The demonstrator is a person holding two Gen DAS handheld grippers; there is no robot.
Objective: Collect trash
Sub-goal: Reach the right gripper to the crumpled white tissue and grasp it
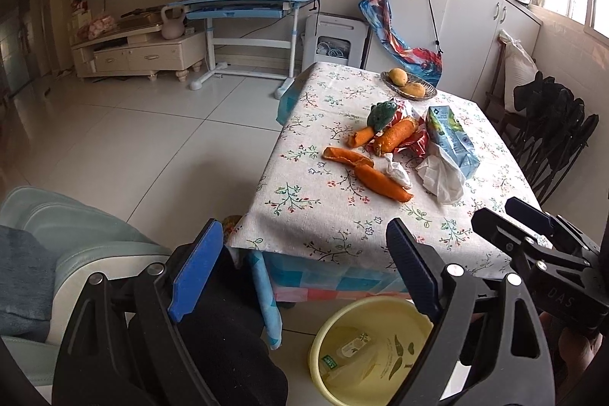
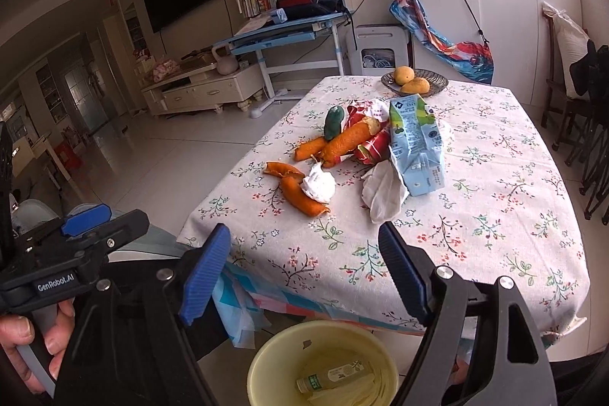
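Observation:
Trash lies in a heap on the floral-cloth table: orange peels, crumpled white tissues, a flattened blue-green drink carton, a red wrapper and a green piece. A yellow bin stands on the floor at the table's near edge, with a plastic bottle inside. My left gripper is open and empty, short of the near left corner. My right gripper hangs open and empty over the near edge, above the bin.
A dish of mangoes sits at the table's far end. Dark folding chairs line the right side. A pale green armchair is at my left. A hand holds the left gripper's handle.

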